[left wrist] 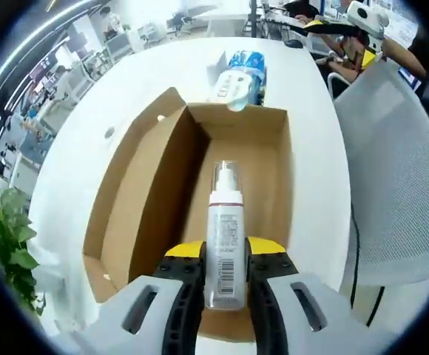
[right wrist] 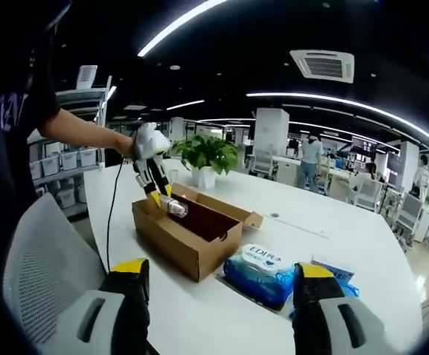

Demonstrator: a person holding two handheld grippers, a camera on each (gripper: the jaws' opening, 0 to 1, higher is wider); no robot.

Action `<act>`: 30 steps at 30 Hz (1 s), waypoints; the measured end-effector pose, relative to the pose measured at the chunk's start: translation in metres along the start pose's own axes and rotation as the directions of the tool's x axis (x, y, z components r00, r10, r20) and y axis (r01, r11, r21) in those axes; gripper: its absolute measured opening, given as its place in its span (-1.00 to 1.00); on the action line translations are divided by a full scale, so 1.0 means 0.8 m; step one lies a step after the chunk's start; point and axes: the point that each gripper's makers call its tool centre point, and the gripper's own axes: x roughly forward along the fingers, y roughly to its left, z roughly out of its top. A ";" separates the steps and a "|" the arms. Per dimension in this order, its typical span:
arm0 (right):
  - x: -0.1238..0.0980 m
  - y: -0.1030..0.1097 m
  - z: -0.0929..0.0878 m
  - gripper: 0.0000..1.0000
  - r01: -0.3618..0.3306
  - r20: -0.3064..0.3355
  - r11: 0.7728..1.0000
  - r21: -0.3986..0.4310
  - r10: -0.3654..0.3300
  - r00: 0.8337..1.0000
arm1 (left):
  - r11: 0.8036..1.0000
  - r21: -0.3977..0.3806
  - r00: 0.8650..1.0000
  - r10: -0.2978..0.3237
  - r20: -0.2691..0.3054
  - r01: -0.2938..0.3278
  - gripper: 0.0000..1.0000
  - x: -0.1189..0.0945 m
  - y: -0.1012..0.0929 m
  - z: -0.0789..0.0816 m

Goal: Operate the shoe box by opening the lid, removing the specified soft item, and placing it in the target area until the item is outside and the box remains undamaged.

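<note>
The spray bottle (left wrist: 225, 237) — white, with a clear cap and a barcode label — is clamped between the jaws of the left gripper (left wrist: 225, 285), lying along them with its cap pointing away over the open shoe box (left wrist: 270, 159). In the right gripper view the same bottle (right wrist: 176, 208) hangs at the near end of the box (right wrist: 177, 240), at about rim height, so it looks part-way out rather than clear of the cardboard. The lid (left wrist: 137, 185) is already folded back flat to one side, so the opening step is done and the step in hand is the removal. Beyond the far end wall of the box a blue pack of wipes (left wrist: 240, 78) lies on the white table (left wrist: 311, 111); in the right gripper view this pack (right wrist: 262, 270) sits just beside the box. The right gripper (right wrist: 218, 307) hangs well back from the box with its jaws spread wide and nothing between them. The next move, as I judge it, calls for a straight lift until the bottle's base clears the walls — no dragging against the cardboard — then a carry to a bare patch of table and a gentle release.
</note>
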 end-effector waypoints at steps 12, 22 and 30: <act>0.012 0.015 0.019 0.36 -0.057 0.034 0.998 0.000 0.057 0.998 | 0.999 0.021 0.998 -0.043 0.042 0.042 -0.62 -0.007 -0.033 0.035; 0.024 0.029 0.027 0.24 -0.105 0.041 0.994 -0.024 0.106 0.994 | 0.994 0.080 0.995 -0.079 0.061 0.074 -0.62 -0.007 -0.057 0.062; 0.027 0.039 0.028 0.17 -0.132 0.037 0.991 -0.036 0.133 0.990 | 0.989 0.121 0.991 -0.100 0.085 0.089 -0.62 -0.007 -0.069 0.086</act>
